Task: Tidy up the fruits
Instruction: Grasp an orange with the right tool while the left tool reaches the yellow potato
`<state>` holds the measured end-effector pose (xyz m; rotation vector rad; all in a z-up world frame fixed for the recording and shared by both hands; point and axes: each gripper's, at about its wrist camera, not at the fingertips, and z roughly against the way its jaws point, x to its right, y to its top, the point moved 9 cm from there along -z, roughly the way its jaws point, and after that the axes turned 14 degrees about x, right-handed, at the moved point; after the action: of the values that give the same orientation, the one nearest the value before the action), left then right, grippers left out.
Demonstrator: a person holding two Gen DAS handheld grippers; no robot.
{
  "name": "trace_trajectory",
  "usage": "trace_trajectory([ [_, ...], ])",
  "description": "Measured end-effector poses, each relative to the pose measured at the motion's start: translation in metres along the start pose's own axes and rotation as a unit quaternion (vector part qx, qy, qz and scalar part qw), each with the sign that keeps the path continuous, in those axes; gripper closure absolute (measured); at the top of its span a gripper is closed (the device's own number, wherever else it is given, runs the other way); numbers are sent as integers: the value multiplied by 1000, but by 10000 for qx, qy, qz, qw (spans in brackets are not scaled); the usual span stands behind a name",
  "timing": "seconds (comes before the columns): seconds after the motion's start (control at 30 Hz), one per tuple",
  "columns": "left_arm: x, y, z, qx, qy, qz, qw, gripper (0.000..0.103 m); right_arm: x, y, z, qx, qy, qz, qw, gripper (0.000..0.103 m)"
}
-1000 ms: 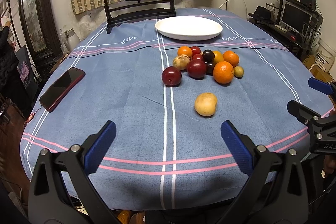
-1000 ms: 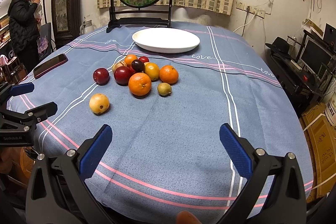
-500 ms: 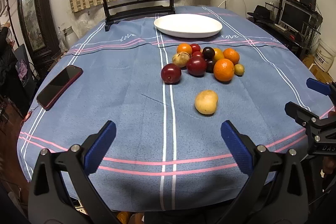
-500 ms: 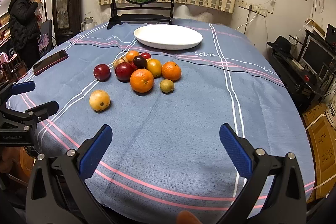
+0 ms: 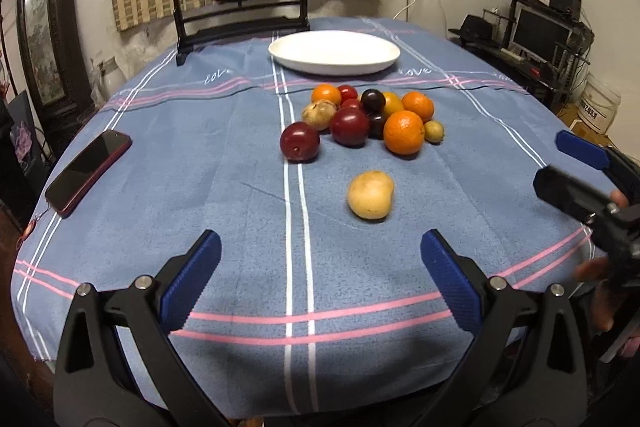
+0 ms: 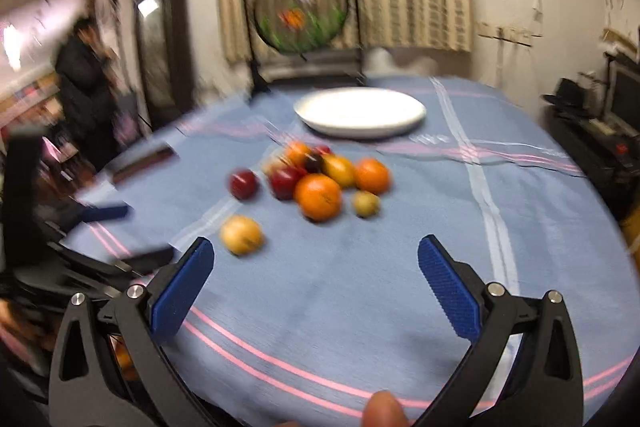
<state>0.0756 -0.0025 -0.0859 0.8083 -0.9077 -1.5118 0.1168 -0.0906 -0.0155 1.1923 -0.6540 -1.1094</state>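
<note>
While the left claw (image 5: 320, 275) stayed low over the near edge of the tabletop (image 5: 200, 155), released and empty, the right claw (image 6: 316, 279) had swung forward from where it hung half a second earlier, smearing its own view with motion. It too was spread wide and gripped nothing. Its fingers now framed the fruit pile (image 6: 320, 179), with the large orange (image 6: 319, 197) almost centred between them, which suggested the first pick was being lined up. No fruit had shifted: the pale yellow fruit (image 5: 371, 195) lay alone nearer the claws, the dark red plum (image 5: 299, 141) sat just left of the cluster, and the white plate (image 5: 334, 51) beyond them was bare. A phone (image 5: 89, 171) lay well off to the left. Sorting, by this evidence, had not begun.
</note>
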Motion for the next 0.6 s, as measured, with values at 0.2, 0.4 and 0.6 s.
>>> trace_trajectory([
  [0.2,0,-10,-14,4,-249,136,9996,2,4,-20,-27,-641,-243,117,9976,1],
  [0.4,0,-17,-34,-199,-368,44,9991,2,15,-13,-64,-989,-255,366,9941,10],
  [0.6,-6,-12,-44,-130,-491,58,9987,2,6,-13,-102,-1363,26,838,9871,28],
])
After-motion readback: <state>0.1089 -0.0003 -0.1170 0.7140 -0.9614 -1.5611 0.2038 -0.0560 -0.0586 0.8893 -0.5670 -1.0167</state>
